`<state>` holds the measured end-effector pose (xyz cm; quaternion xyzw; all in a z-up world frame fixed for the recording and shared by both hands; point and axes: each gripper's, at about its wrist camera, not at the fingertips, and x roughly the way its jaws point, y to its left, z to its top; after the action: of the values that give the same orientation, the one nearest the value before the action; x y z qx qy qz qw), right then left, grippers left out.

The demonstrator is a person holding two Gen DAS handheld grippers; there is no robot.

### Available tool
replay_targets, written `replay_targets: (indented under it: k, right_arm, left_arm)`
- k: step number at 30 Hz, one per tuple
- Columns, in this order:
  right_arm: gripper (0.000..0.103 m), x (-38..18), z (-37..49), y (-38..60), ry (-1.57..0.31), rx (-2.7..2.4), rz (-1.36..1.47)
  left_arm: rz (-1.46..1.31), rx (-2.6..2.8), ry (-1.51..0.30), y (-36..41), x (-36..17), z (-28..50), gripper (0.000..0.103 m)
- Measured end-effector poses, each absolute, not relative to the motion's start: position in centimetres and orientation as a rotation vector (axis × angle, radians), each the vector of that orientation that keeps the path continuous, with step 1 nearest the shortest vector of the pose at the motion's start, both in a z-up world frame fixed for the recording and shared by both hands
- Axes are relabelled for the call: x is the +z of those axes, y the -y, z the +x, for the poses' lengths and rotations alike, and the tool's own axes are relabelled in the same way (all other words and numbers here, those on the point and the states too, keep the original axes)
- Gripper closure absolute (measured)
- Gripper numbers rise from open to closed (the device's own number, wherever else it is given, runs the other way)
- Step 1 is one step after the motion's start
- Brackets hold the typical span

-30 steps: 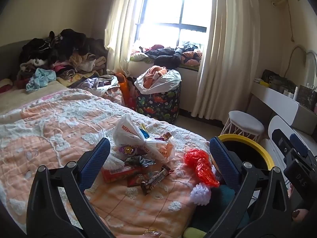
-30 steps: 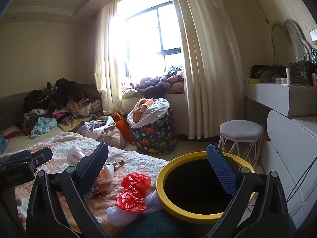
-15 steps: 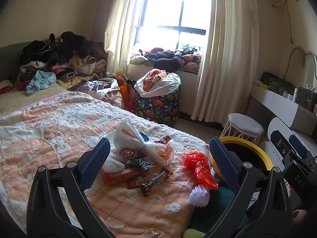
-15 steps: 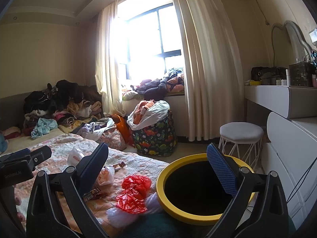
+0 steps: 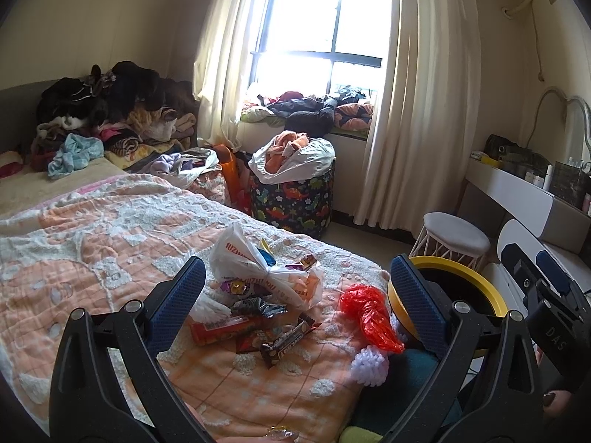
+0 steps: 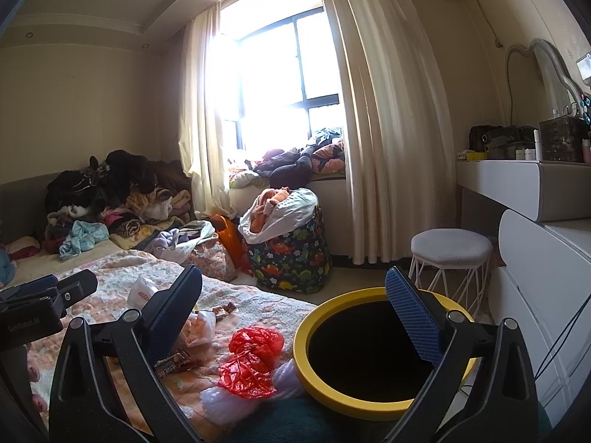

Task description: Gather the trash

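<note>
Both tools, left tool [image 5: 297, 297] and right tool [image 6: 293, 304], gape wide and hold nothing, above wrappers [image 5: 255, 326] on the bed [image 5: 92, 243] beside the yellow bin [image 6: 369, 350].

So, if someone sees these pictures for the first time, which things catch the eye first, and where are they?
The crumpled red plastic bag glows on the peach quilted bedspread, near its edge. Just right of it stands the round black bin with a yellow rim. A heap of snack wrappers and a white plastic bag lies mid-bed, framed by the open left gripper.
</note>
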<state>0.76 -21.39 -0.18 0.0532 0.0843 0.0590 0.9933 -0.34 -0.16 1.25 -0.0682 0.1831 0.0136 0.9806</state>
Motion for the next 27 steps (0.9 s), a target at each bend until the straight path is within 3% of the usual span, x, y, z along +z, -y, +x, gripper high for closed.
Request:
replay_targets:
  k: [27]
  right_arm:
    - [0.006,-0.7,1.4,19.2,-0.202,0.224,0.045]
  left_arm:
    - [-0.182,0.066,-0.349,-2.5,1.1,-0.1,0.011]
